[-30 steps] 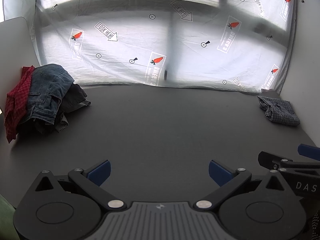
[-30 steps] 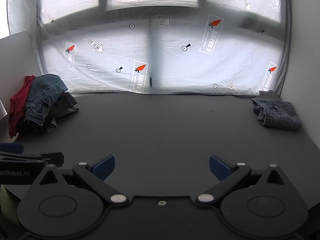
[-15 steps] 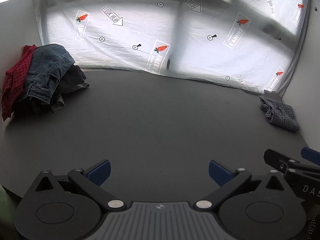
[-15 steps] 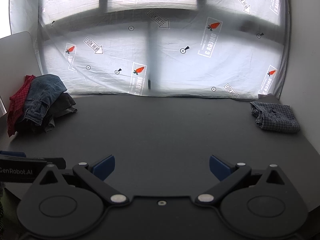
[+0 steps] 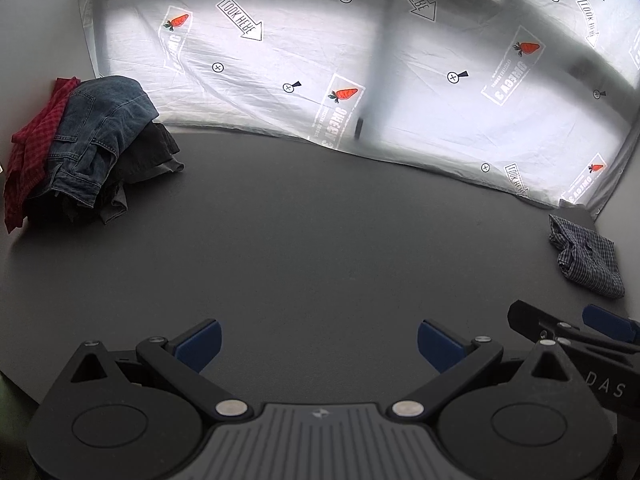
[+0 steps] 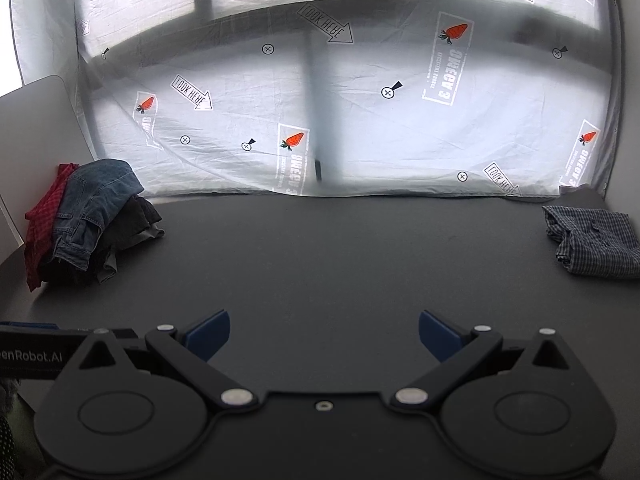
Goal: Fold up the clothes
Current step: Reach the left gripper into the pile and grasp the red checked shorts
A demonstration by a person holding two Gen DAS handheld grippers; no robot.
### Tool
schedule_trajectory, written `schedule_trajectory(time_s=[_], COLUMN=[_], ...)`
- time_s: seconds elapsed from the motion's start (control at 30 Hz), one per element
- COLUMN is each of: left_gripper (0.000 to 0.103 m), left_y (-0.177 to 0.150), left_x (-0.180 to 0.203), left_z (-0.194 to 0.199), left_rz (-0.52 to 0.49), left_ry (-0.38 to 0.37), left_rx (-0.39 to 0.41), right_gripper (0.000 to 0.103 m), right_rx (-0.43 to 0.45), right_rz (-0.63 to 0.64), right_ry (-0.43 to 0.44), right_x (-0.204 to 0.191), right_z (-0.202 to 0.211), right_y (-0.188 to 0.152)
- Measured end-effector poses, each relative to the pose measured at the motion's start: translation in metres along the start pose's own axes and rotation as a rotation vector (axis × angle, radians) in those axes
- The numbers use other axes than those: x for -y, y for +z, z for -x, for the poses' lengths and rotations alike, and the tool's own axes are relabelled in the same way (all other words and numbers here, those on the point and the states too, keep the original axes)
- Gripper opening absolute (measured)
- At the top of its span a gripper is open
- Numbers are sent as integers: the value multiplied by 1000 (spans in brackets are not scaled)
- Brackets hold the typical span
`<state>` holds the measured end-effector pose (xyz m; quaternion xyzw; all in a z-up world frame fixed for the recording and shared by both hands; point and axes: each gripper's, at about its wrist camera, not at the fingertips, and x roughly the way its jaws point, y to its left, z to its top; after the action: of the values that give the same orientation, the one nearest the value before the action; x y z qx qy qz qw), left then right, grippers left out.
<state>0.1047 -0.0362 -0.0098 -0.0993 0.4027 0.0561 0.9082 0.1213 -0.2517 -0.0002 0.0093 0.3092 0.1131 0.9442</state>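
Ahead, dark table meets a printed white sheet backdrop.

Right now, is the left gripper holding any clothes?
No, the left gripper is open over bare table, far from the clothes pile.

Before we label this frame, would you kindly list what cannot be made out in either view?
- Garments under the denim piece in the pile: buried, count unclear in both views.
- Checked shirt: right wrist frame edge crops it.
- Right hand-held gripper: left wrist view cuts it off.
- Behind the printed sheet: only blurred shadows.
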Motion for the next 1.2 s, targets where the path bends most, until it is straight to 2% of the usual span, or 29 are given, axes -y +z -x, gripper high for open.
schedule_trajectory(time_s=[0.13, 0.27, 0.43, 0.53, 0.63, 0.73, 0.87, 1.03, 1.2], left_gripper=[103, 102, 102, 102, 102, 101, 101, 101, 101], left_y=[17, 33, 52, 71, 97, 126, 158, 199, 228], left_x=[-2, -24, -68, -99, -138, -188, -262, -354, -409], left_z=[-16, -27, -43, -55, -64, -77, -102, -132, -151], left_rz=[9, 56, 103, 97, 108, 165, 256, 360, 376], left_ry=[14, 32, 22, 28, 53, 74, 96, 112, 195], left_rx=[-25, -18, -26, -27, 4, 50, 69, 68, 130], right_gripper=[102, 102, 102, 102, 101, 101, 101, 102, 102], right_rx=[-38, -63, -38, -44, -29, 13, 33, -2, -60], right_rz=[-30, -13, 62, 65, 63, 77, 122, 113, 163], right_ry=[-11, 9, 61, 86, 95, 118, 132, 170, 227], right_x=[8, 0, -41, -80, -124, -173, -234, -289, -343], right_z=[-19, -45, -77, -104, -128, -156, -199, -247, -304], right_y=[5, 15, 32, 47, 65, 85, 105, 126, 141])
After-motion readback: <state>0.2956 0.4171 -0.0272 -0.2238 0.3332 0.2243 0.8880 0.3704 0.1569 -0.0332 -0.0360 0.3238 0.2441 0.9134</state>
